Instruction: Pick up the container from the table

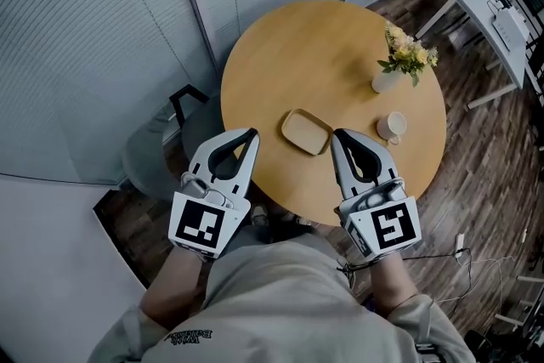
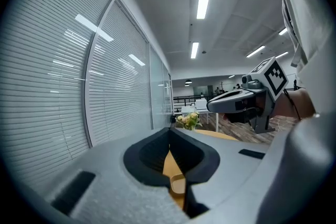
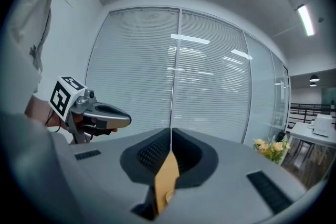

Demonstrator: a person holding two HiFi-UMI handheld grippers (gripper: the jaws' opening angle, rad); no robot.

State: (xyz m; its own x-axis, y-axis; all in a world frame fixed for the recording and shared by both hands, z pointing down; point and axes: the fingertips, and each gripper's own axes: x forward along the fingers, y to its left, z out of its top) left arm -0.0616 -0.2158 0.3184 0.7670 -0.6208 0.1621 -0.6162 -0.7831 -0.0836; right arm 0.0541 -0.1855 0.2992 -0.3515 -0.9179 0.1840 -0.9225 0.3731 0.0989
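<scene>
While both grippers hover over the near edge of the round wooden bench, the container rests on it between them. It is at 3 o'clock from the left gripper and at 9 o'clock, just beside, the right gripper, judged the nearer. Its long axis runs 10 to 4 o'clock. Both pairs of fingers are clenched on nothing. The container is a shallow, tan, round-cornered tray, seemingly empty.

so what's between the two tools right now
The shallow tan container lies on the round table, between the tips of the left tool and the right tool, both shut and empty. The head view shows this.
</scene>
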